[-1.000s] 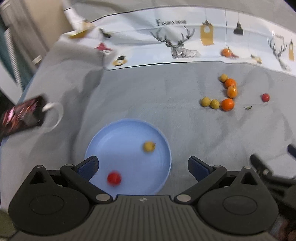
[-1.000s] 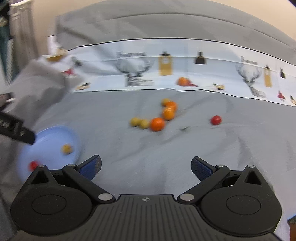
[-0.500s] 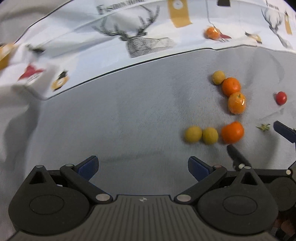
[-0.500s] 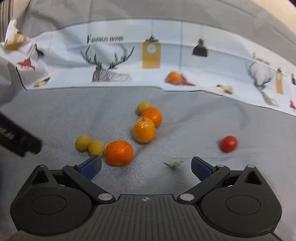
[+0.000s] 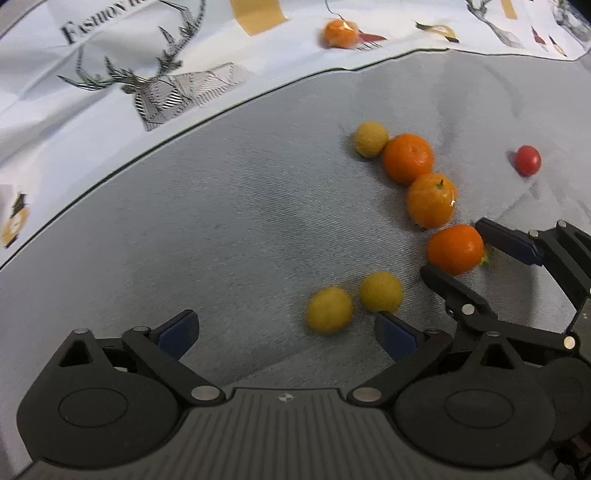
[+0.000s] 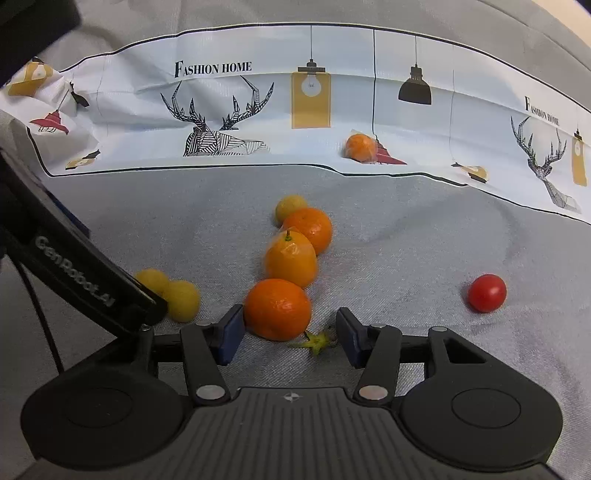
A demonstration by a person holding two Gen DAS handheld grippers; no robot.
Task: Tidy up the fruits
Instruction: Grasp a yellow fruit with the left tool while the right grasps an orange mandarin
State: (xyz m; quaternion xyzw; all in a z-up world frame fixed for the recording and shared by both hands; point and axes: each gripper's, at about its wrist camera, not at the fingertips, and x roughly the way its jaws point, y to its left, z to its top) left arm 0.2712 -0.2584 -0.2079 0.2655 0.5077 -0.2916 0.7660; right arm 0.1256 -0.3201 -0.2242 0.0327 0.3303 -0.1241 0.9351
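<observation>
Right wrist view puts your right gripper [image 6: 290,334] around the nearest mandarin [image 6: 277,309]: its fingers have just been closing, the left pad [image 6: 231,338] is against the fruit's side, and the right pad [image 6: 349,341] stands just off it, so it is bracketed, not pinched. A small green calyx [image 6: 316,341] lies on the grey cloth [image 6: 406,240] between the fingers, beside the mandarin. Just beyond the fingertips, a wrapped mandarin [image 6: 290,258], another mandarin [image 6: 310,229] and a small yellow fruit [image 6: 290,206] run away from you in a touching line. Well off to the right sits a cherry tomato [image 6: 487,292].

Left wrist view shows your left gripper [image 5: 284,332] with fingers spread wide, nothing between the pads. Two yellow fruits [image 5: 354,302] lie just ahead of its right finger [image 5: 397,334]. Farther out, on the printed deer cloth [image 5: 166,85], rests another wrapped mandarin [image 5: 340,32].
</observation>
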